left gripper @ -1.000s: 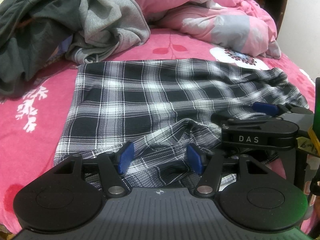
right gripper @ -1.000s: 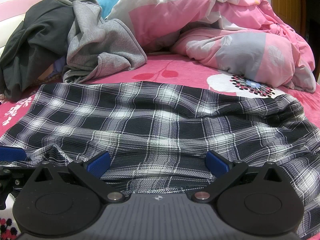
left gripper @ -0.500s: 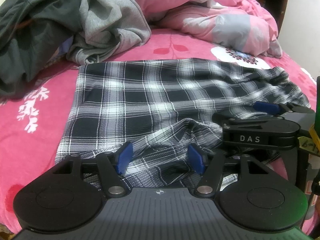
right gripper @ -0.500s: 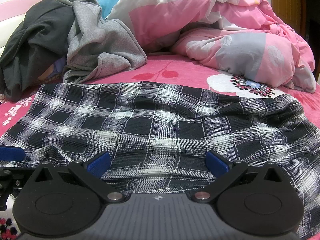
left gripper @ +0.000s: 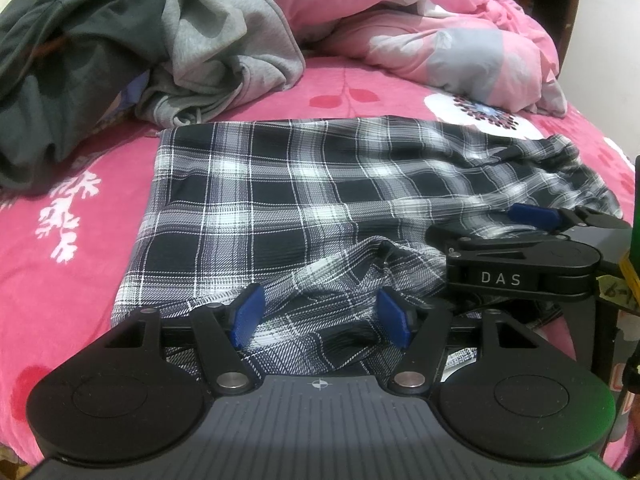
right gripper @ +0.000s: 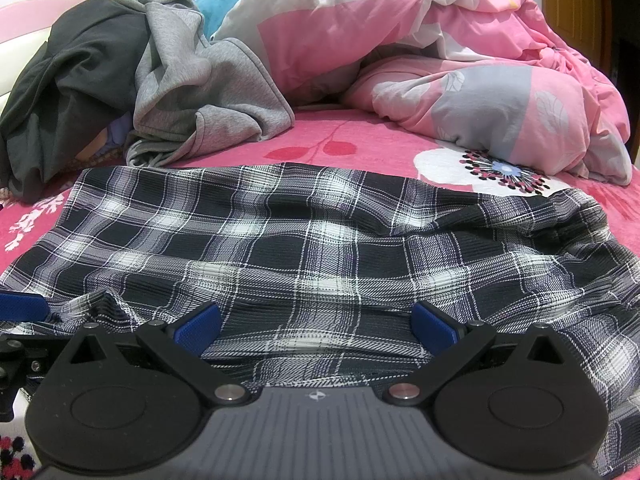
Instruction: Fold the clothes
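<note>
- Two tools hovered open at the near hem of the plaid garment [left gripper: 304, 208] on the bed [left gripper: 72, 288].
- My left tool [left gripper: 320, 314] straddled a raised fold; my right tool [right gripper: 316, 326] gripped nothing.
- Its long axis ran crosswise before me.

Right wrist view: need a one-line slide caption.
Open right gripper poised over the near edge of a plaid garment spread on a pink bedsheet, unfolded clothes and a duvet behind.

A bedroom: pink floral bedsheet [right gripper: 360, 148], rumpled duvet [right gripper: 460, 60], heaped clothes [right gripper: 140, 80].
</note>
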Tool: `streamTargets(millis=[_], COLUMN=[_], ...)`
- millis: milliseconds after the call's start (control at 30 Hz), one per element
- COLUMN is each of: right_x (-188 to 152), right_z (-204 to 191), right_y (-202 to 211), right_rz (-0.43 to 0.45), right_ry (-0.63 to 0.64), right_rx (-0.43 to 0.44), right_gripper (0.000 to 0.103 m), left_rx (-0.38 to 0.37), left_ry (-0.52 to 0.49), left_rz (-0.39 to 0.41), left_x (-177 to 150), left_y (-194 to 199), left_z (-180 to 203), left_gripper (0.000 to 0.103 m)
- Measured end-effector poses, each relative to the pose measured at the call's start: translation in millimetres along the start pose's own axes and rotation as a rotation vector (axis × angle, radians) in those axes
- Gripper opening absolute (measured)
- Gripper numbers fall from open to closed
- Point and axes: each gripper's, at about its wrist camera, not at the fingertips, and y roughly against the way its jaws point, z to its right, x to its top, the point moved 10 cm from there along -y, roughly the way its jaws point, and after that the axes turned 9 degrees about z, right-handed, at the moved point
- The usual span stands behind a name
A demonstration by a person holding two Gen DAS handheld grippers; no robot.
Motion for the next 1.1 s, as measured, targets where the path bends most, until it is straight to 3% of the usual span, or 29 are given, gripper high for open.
streamTargets(millis=[1100], right_x=[-0.4], right_z=[-0.6], right_y=[-0.1], right_rz=[-0.002], right_ry=[0.001], right_rx=[-0.003], right_gripper=[0.103], left_rx=[0.009], left_ry=[0.01], left_rz=[0.0], left_x=[-0.9], left_y=[0.3], left_z=[0.0], left_gripper=[0.065])
